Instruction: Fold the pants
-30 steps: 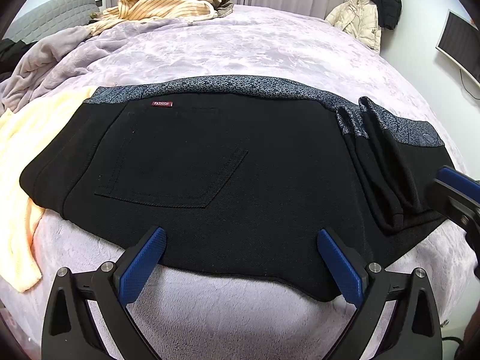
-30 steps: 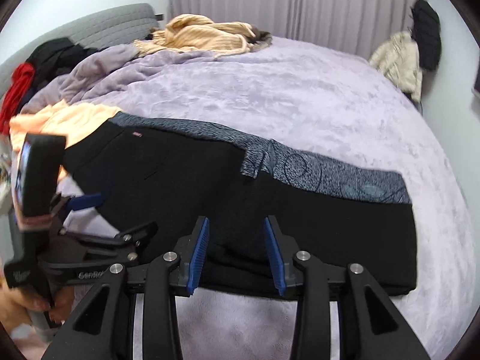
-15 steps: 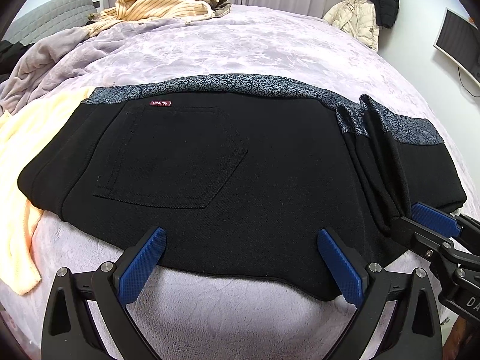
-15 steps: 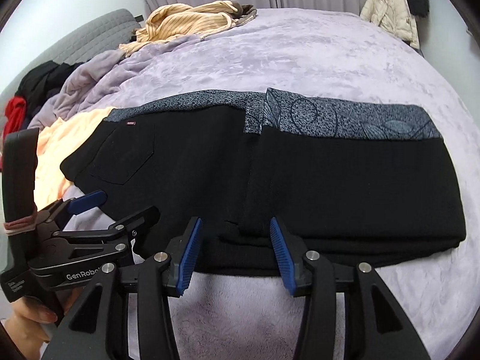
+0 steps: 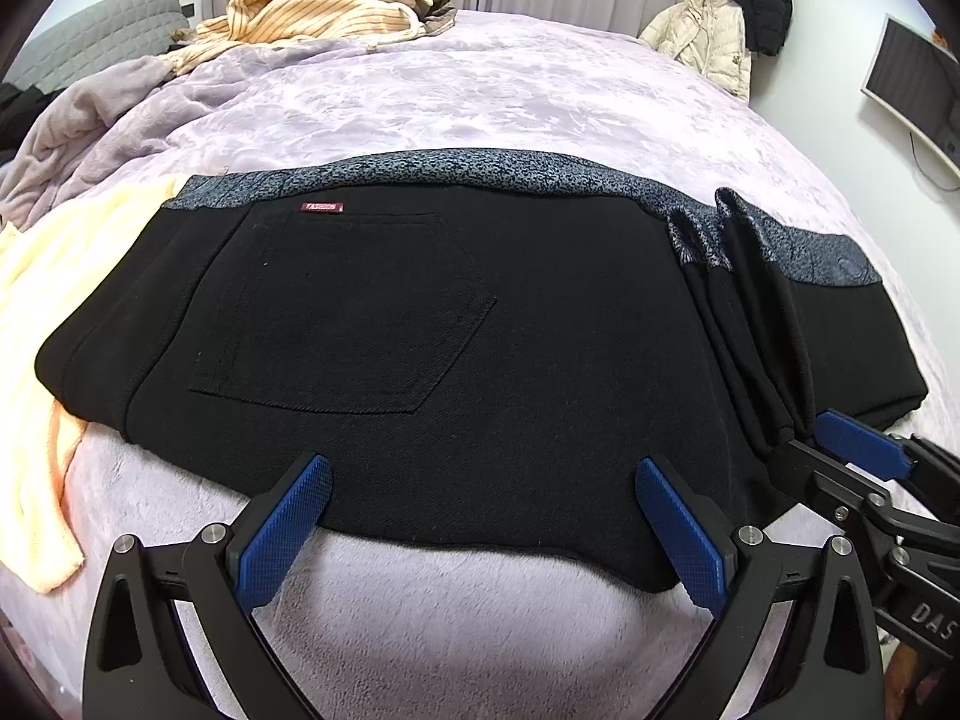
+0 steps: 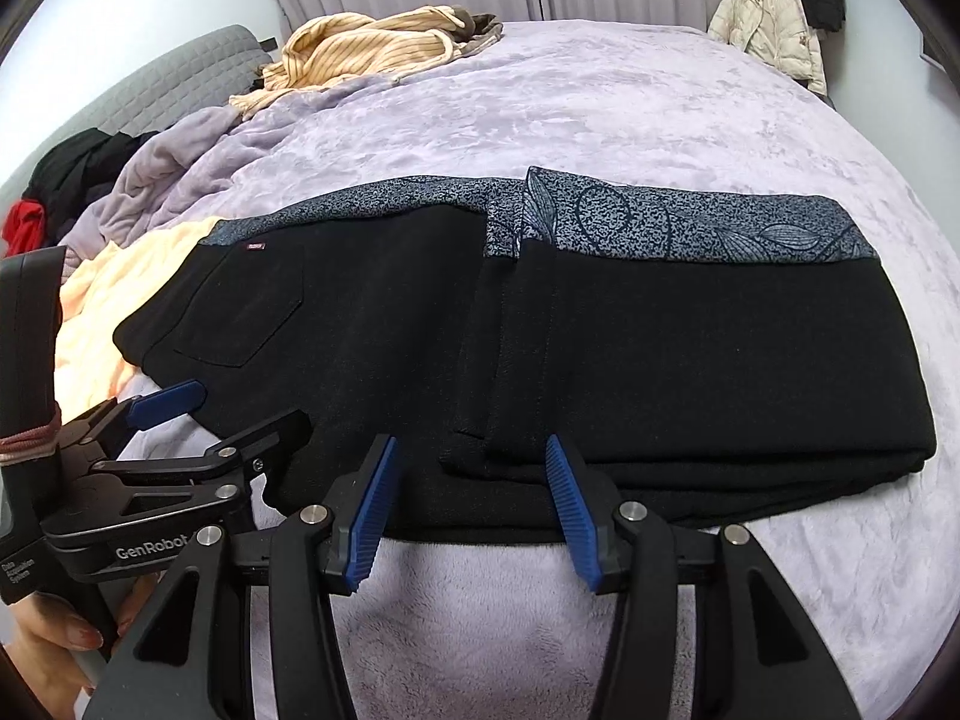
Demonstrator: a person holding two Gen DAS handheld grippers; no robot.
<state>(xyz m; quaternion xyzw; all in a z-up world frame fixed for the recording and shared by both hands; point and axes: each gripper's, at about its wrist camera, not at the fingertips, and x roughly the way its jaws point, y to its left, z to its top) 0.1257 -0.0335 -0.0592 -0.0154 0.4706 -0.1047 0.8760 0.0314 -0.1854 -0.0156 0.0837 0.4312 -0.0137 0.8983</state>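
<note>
- Since a second ago your right gripper (image 6: 468,516) has come down to the near hem and rolled level, while the left gripper (image 5: 480,531) has kept its place.
- Far left, a pale yellow fleece towel (image 5: 54,324) lies partly under the waist end of the black knit pants with the grey patterned waistband (image 5: 456,354); you have little clean bed on that side.
- Left gripper: jaws spread wide, blue pads straddling the near edge below the back pocket (image 5: 336,312), pinching nothing.
- The pants lie flat across the lilac plush bedcover (image 5: 456,102), already doubled, with the leg ends turned back onto the right half, so I judge you are between folds, setting up the final one.
- Right gripper: jaws opening; the stacked near edge of the turned-back layers sits between and ahead of the pads, which do not press on it. It stands just beside the left gripper's right finger.
- For the next move, I'd say both grippers must bite every layer at the near edge, then carry it over evenly; miss the lower layers and the stack will slide apart.
- Edges: the near hem lies close to the bed's front; the right fold edge (image 6: 900,420) is thick and square.
- Open room: bare bedcover beyond the waistband and to the right; the striped tan garment (image 6: 372,48) is well apart at the head of the bed.
</note>
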